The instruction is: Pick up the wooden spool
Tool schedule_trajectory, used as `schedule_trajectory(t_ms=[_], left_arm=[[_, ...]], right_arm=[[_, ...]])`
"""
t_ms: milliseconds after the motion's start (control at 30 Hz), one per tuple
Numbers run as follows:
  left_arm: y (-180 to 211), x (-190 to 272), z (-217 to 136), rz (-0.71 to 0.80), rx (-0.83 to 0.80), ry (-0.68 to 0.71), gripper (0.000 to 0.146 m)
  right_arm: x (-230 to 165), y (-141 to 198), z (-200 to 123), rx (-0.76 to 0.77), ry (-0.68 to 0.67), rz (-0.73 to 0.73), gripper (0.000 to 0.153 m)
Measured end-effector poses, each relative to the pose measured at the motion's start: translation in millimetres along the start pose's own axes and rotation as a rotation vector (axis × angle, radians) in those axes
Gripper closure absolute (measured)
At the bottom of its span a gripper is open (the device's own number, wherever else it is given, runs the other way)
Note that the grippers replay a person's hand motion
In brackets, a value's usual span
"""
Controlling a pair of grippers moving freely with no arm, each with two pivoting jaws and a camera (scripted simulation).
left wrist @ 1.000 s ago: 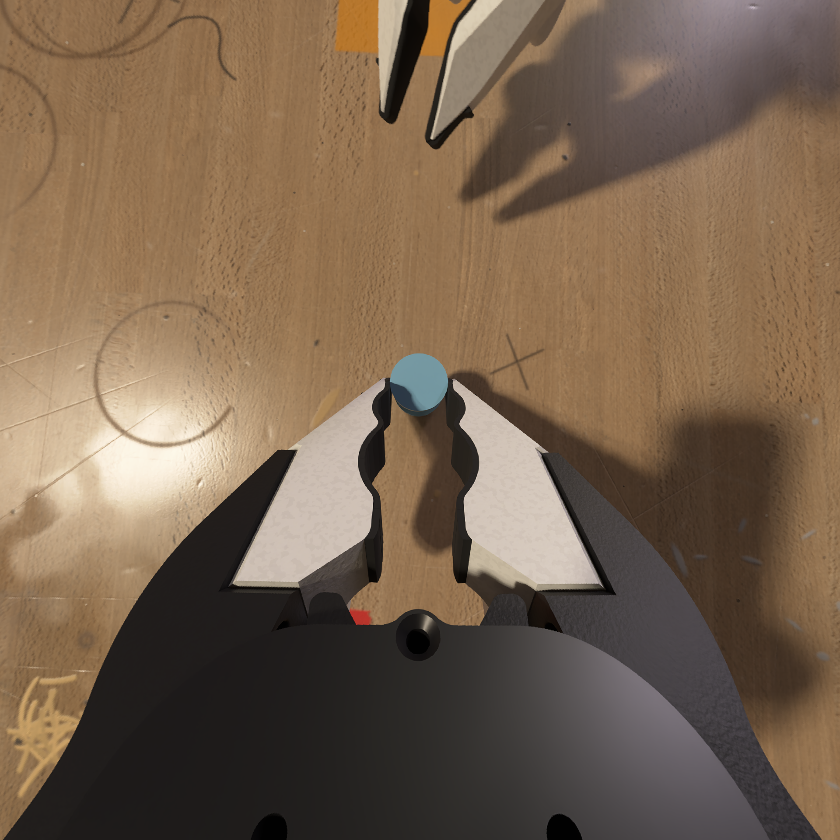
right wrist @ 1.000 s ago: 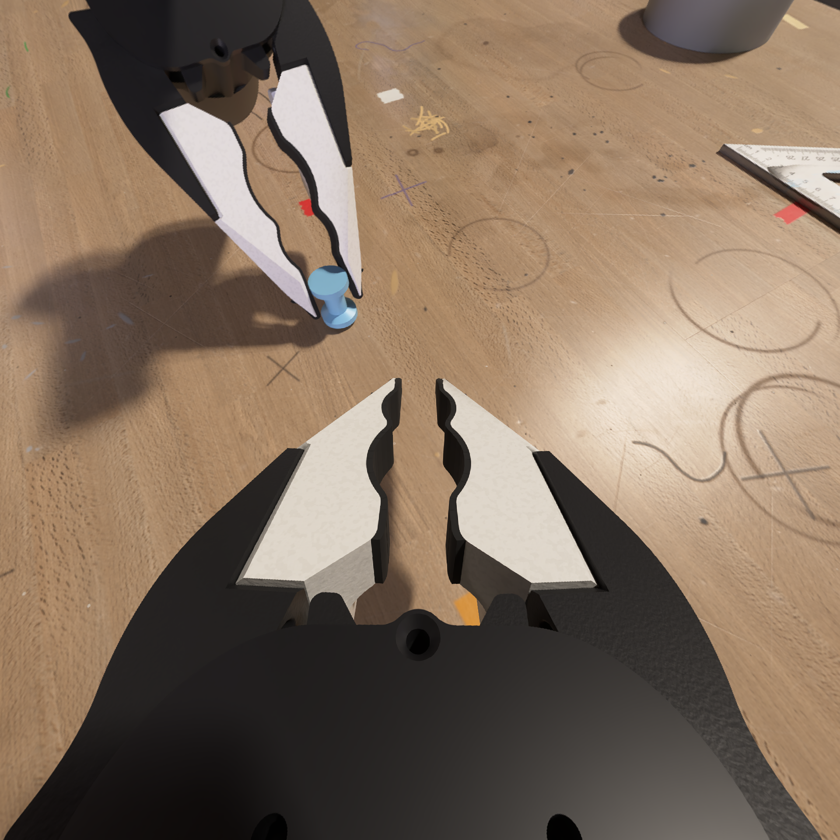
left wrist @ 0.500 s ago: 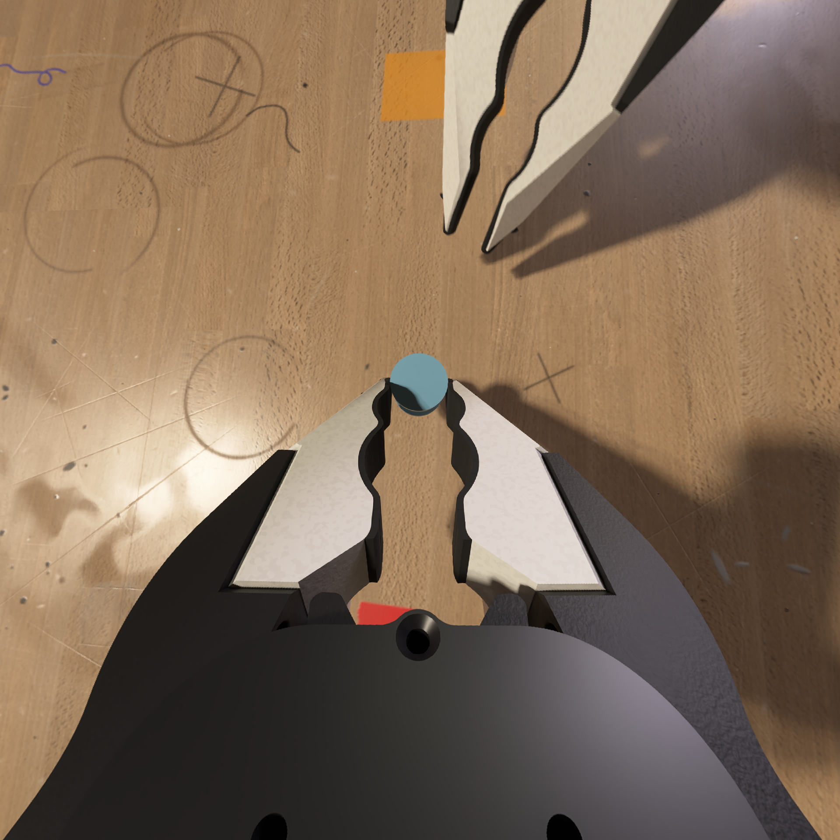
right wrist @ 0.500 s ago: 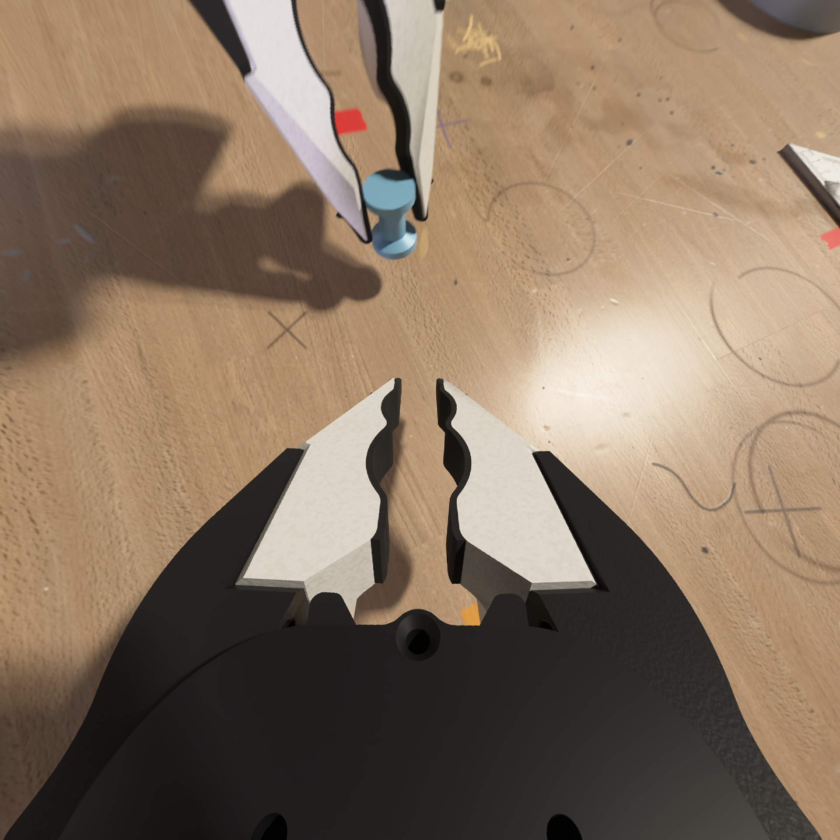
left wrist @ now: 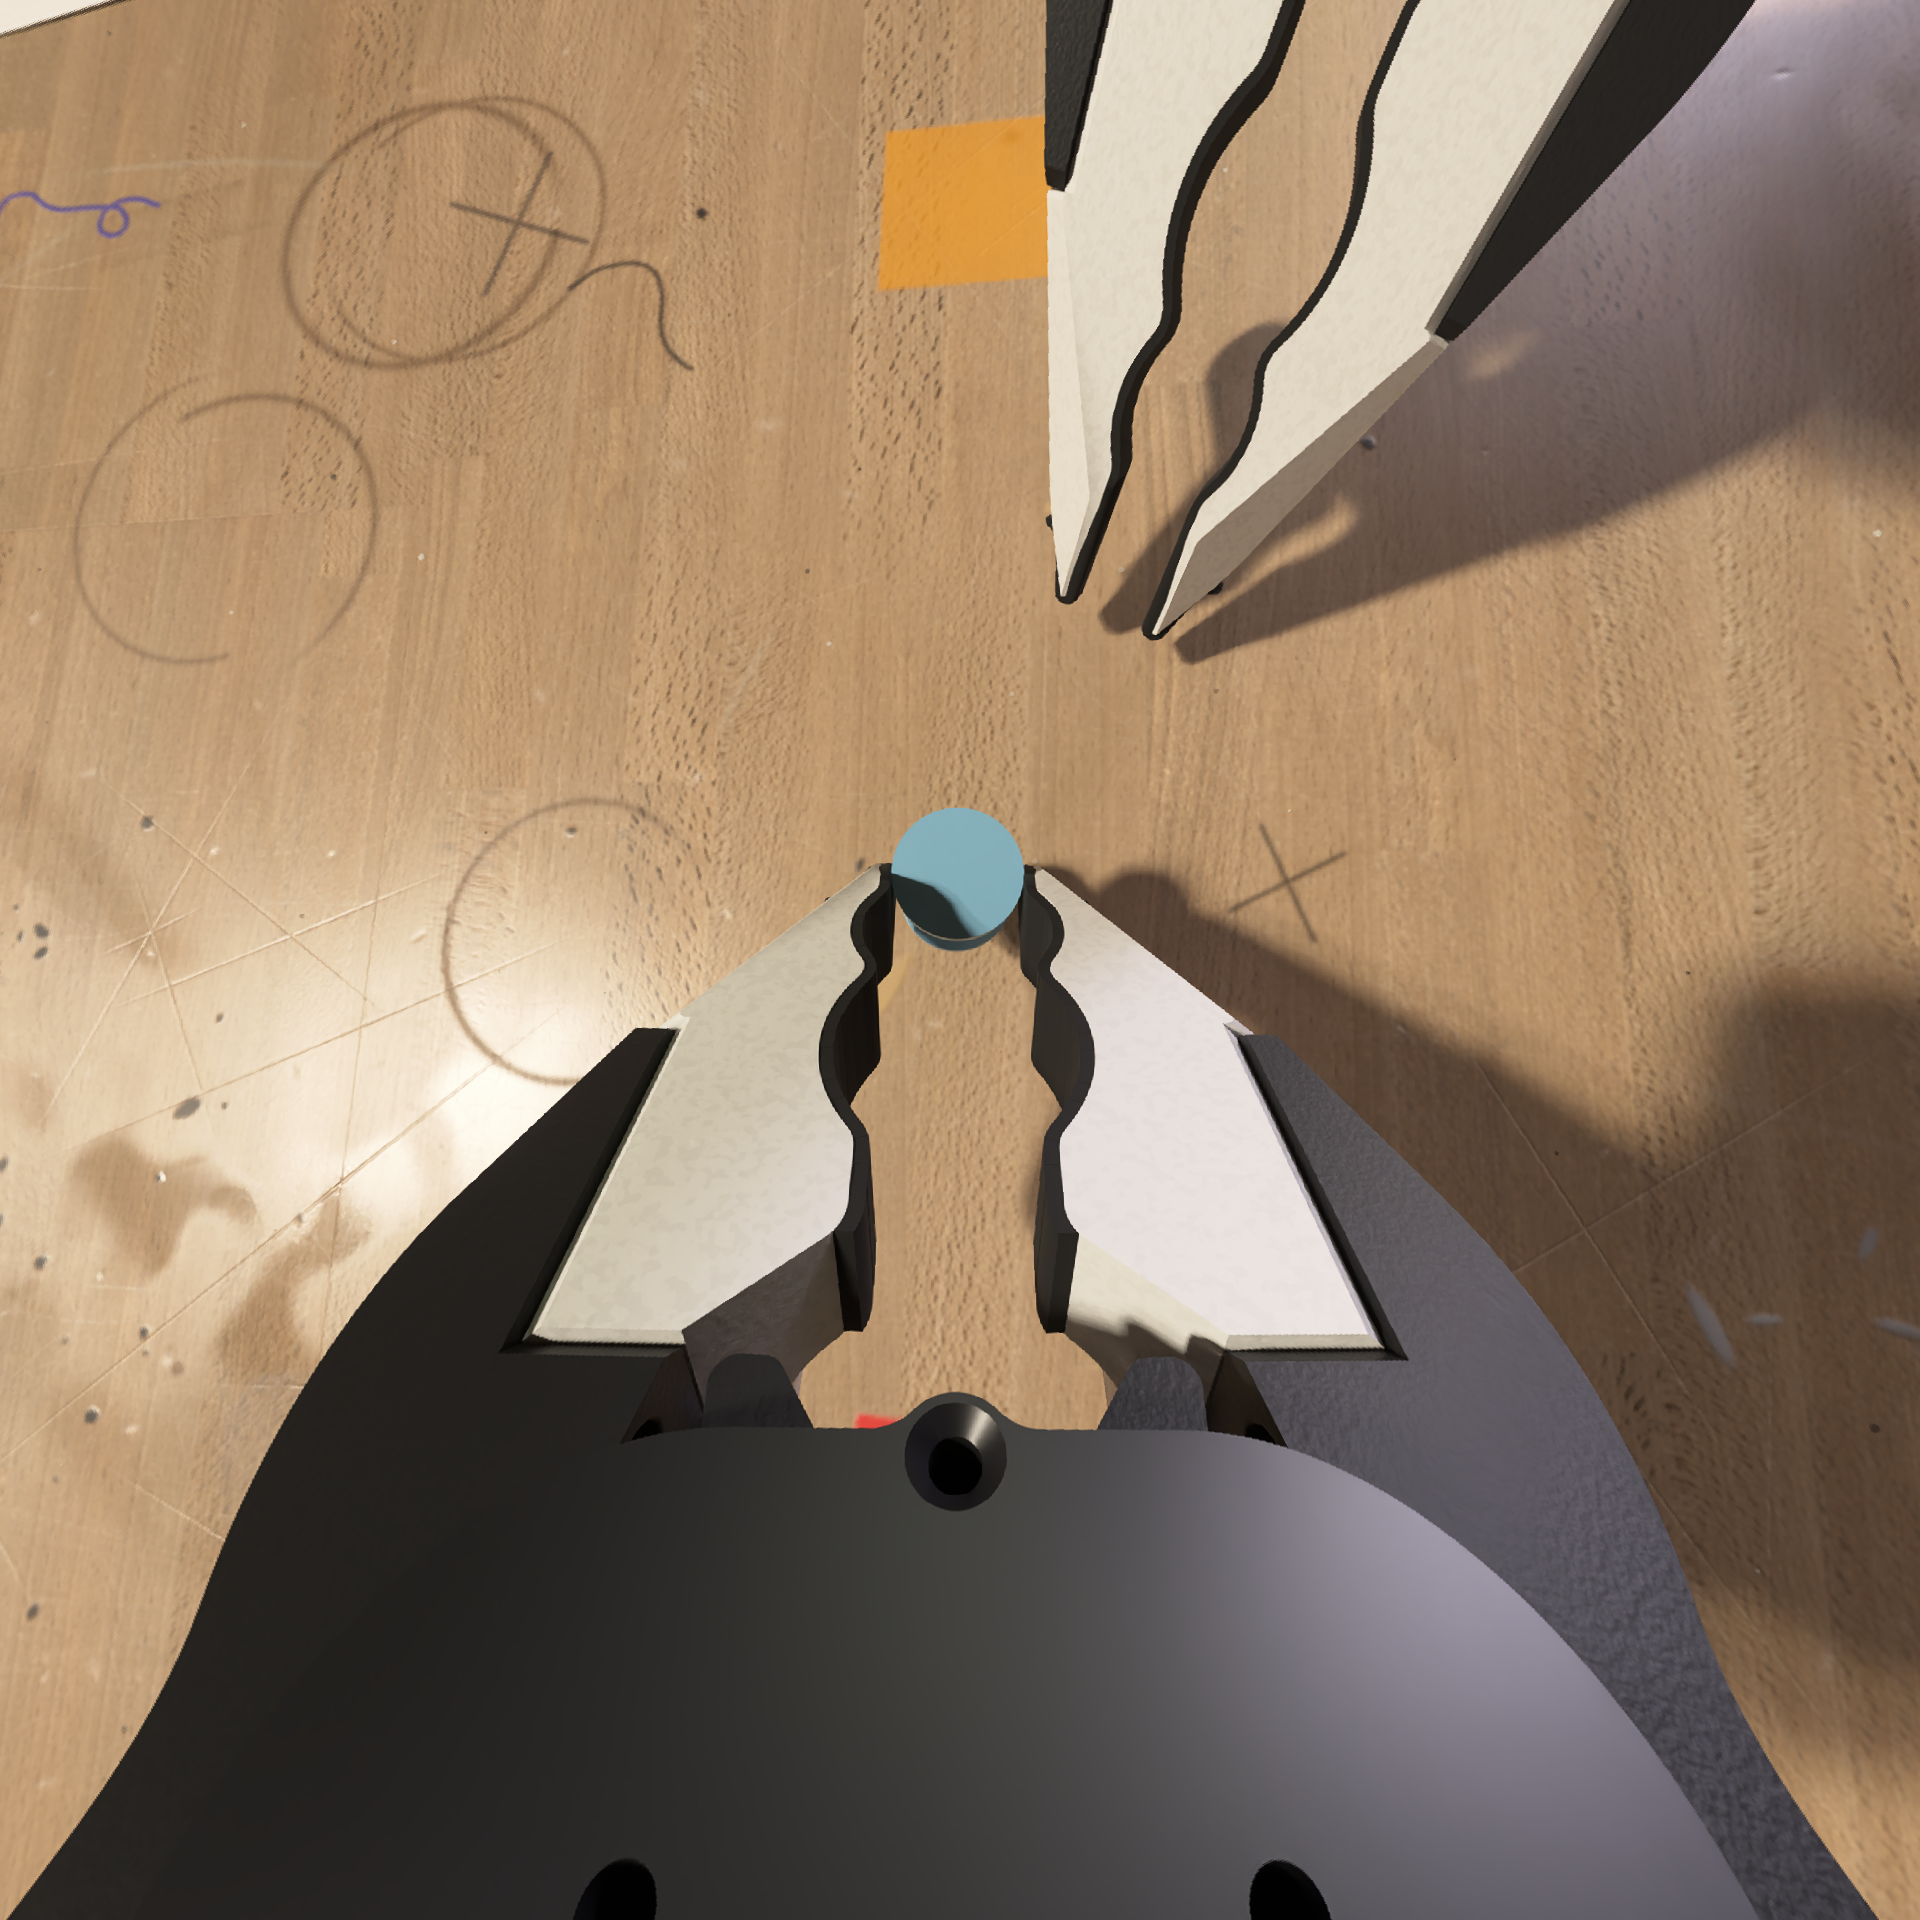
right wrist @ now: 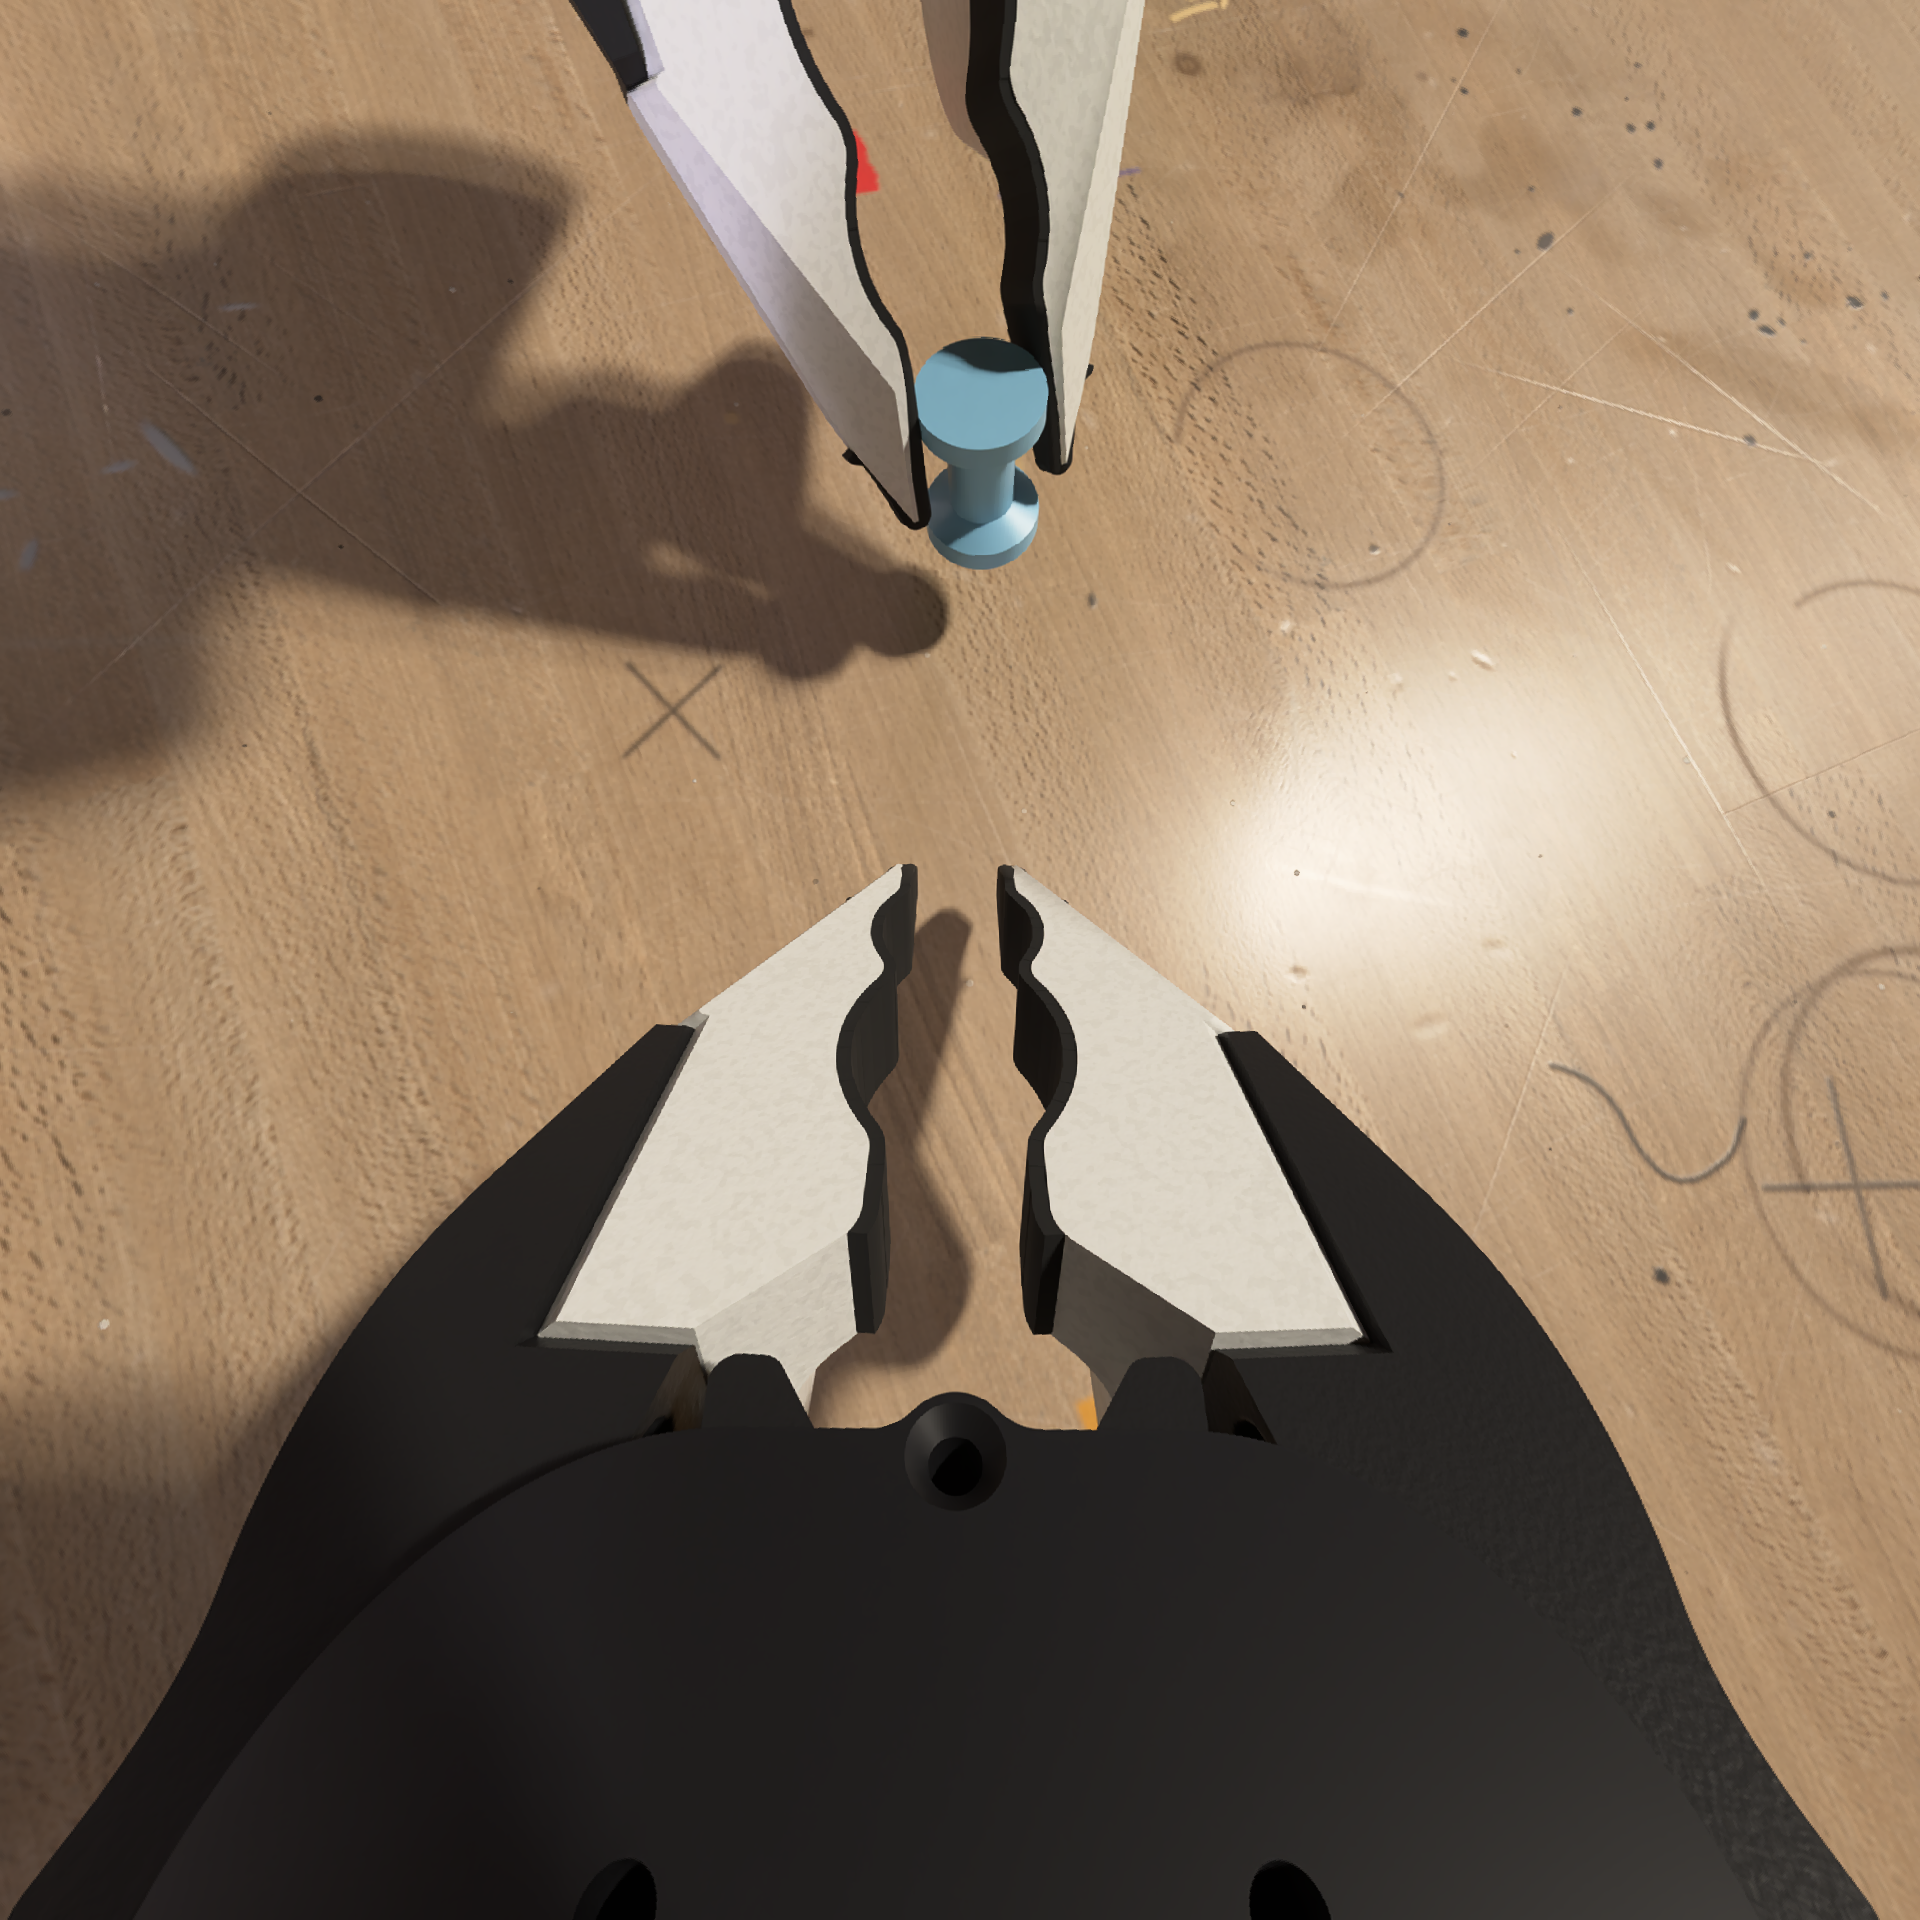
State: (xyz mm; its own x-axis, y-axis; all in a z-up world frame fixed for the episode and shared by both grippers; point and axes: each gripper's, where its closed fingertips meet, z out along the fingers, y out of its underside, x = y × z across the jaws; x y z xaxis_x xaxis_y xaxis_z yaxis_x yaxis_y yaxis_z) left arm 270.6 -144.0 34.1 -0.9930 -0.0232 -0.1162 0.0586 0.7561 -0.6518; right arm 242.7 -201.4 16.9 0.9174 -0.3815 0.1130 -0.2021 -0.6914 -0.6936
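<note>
The spool point(left wrist: 956, 868) is small, light blue, with a round head and foot. My left gripper point(left wrist: 956, 881) is shut on its head, fingertips on either side. In the right wrist view the spool point(right wrist: 982, 416) hangs upright in the left gripper point(right wrist: 985, 488), a little above the wooden table point(right wrist: 1351, 727), its shadow cast apart to the lower left. My right gripper point(right wrist: 956, 873) is empty, its jaws a narrow gap apart, facing the spool from a short distance. It also shows in the left wrist view point(left wrist: 1112, 613), tips pointing down near the table.
An orange patch point(left wrist: 961, 203) lies on the table behind the right gripper. A red mark point(right wrist: 864, 166) shows between the left gripper's fingers. Pencil circles point(left wrist: 571, 935) and a cross point(right wrist: 673, 712) mark the wood.
The left gripper has risen with the spool, which stood on the table a second ago. The two grippers have come closer together. The right gripper's jaws have not changed.
</note>
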Motion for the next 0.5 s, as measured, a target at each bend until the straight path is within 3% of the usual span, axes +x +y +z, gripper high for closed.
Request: schedule_trajectory(t_ms=[500], left_arm=[[-0.3,-1.4,3.0,0.004,0.003,-0.001,0.123]], right_arm=[[-0.7,1.3,1.1,0.003,-0.013,0.015,0.138]])
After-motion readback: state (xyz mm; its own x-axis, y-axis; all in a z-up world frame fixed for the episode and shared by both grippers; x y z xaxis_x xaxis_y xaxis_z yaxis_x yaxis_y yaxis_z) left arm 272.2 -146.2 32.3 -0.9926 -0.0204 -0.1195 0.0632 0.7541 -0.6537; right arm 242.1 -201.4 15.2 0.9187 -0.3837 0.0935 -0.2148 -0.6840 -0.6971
